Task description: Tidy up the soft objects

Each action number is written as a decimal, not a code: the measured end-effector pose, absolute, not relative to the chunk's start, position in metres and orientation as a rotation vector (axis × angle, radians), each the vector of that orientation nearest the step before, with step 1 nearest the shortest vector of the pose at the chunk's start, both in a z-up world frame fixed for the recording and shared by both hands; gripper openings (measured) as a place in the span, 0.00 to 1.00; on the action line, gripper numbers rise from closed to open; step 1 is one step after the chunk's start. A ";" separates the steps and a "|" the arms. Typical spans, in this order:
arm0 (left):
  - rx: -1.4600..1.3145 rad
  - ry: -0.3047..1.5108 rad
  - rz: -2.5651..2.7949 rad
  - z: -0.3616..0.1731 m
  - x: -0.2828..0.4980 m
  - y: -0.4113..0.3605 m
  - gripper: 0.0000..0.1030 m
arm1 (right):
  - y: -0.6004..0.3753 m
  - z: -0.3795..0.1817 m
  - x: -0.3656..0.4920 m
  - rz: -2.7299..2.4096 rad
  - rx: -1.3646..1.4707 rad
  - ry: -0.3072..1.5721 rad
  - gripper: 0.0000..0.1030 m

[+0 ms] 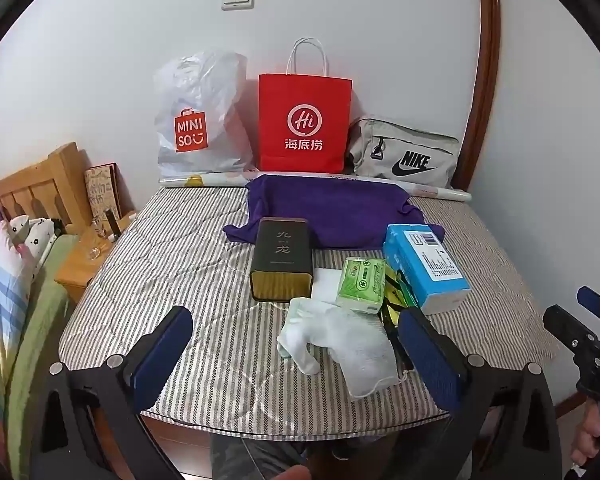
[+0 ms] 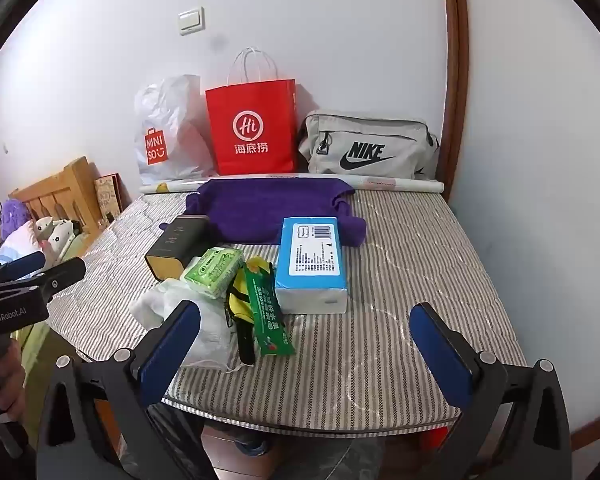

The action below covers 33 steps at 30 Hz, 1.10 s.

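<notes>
A striped mattress (image 1: 180, 272) holds a purple towel (image 1: 332, 208) at the back, a dark tin box (image 1: 282, 260), a green tissue pack (image 1: 360, 284), a blue tissue box (image 1: 424, 264), a pale sock (image 1: 300, 340) and a white face mask (image 1: 364, 356) near the front. My left gripper (image 1: 296, 356) is open above the front edge, with the sock and mask between its fingers. My right gripper (image 2: 304, 348) is open, over a green snack packet (image 2: 266, 312) and in front of the blue tissue box (image 2: 312, 264). The towel (image 2: 268, 212) lies behind.
Against the back wall stand a white Miniso plastic bag (image 1: 196, 120), a red paper bag (image 1: 304, 120) and a grey Nike bag (image 1: 408, 152), with a rolled poster (image 1: 432, 192) in front. A wooden bed (image 1: 32, 188) with bedding lies left. A yellow-black item (image 2: 238, 312) lies beside the packet.
</notes>
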<state>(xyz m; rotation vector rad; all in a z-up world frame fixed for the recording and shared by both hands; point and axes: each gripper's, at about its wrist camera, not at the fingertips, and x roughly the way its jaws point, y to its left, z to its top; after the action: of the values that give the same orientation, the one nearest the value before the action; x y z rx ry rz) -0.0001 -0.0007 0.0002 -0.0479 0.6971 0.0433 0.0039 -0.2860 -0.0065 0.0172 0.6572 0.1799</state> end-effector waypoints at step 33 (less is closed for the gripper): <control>-0.058 0.657 0.049 0.011 -0.011 -0.001 1.00 | -0.284 0.006 -0.010 0.191 0.012 0.619 1.00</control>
<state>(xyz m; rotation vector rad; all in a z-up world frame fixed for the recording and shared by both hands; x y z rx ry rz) -0.0110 -0.0012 0.0107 -0.0577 0.6573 0.0494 -0.0101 -0.2837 0.0058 0.0121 0.6191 0.1909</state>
